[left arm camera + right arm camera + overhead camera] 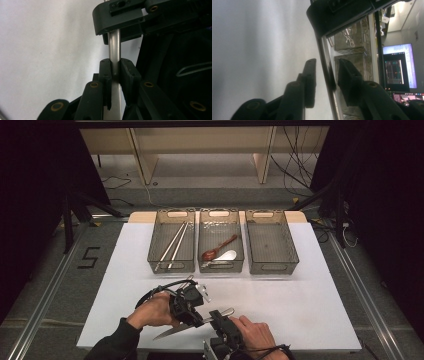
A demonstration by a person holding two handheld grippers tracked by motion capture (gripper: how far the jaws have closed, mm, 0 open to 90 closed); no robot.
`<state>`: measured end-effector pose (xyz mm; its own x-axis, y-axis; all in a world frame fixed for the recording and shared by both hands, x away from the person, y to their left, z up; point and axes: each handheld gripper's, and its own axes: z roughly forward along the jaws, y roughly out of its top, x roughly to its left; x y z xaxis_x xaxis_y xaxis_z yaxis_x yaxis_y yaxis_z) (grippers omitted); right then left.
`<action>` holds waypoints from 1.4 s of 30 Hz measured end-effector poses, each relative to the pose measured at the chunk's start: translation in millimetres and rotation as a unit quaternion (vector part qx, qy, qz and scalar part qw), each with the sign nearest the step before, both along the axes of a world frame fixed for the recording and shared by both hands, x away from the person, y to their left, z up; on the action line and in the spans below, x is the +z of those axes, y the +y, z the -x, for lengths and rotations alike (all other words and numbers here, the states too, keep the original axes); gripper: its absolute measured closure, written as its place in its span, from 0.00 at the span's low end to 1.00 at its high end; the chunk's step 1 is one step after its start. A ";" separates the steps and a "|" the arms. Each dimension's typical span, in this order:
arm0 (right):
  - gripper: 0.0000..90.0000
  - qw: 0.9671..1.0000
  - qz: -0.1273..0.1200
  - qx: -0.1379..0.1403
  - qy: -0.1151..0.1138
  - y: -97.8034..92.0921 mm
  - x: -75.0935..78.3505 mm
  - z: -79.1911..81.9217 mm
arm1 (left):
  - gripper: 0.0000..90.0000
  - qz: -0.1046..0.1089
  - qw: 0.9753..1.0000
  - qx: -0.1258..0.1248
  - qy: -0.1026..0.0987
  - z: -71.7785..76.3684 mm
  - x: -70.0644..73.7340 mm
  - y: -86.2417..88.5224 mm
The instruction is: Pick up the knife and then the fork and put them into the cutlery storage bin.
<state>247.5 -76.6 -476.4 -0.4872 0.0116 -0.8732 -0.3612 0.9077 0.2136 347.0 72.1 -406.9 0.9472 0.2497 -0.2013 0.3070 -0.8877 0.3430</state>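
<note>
A silver table knife lies slanted near the front edge of the white table, blade to the left and handle up to the right. My left gripper is shut on the knife's handle; in the left gripper view both pads press the metal. My right gripper sits just to the right on the same handle. In the right gripper view its jaws stand open on either side of the handle, with a gap at the left jaw.
Three mesh baskets stand in a row at the back of the table: the left one holds chopsticks, the middle one a brown spoon and a white spoon, and the right one nothing. A monitor glows beyond the table.
</note>
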 end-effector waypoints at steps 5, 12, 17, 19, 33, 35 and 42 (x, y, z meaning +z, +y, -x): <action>0.87 1.000 0.012 0.009 -0.013 -0.2 -1.0 1.4 | 0.88 0.001 1.000 -0.001 0.004 -0.2 0.0 -0.4; 0.93 0.999 0.031 0.017 -0.010 0.6 -3.7 4.4 | 0.87 0.009 1.000 0.004 0.019 -2.1 -0.2 2.0; 0.94 0.999 0.035 0.011 0.000 -3.0 -2.0 3.3 | 0.73 0.024 0.999 0.025 0.005 -5.0 7.7 9.6; 0.94 0.999 0.041 0.009 0.000 -5.1 -2.6 2.8 | 0.67 0.037 0.998 0.043 -0.004 -7.9 12.1 15.9; 0.94 0.998 0.035 -0.057 -0.003 -40.2 7.1 -18.6 | 0.36 0.110 0.974 0.176 -0.088 -27.5 36.6 65.1; 0.94 0.997 0.041 -0.068 -0.004 -46.4 8.6 -24.1 | 0.34 0.113 0.972 0.187 -0.089 -28.4 37.4 68.9; 0.94 0.990 -0.015 -0.139 0.030 -69.8 25.1 -45.1 | 0.30 0.127 0.962 0.218 -0.103 -30.7 35.4 80.7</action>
<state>292.6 -146.4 -451.2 -0.5122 0.1784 -0.8402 -0.0841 0.9631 0.2558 377.6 152.8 -371.5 0.7894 0.6002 -0.1289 0.5343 -0.5683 0.6257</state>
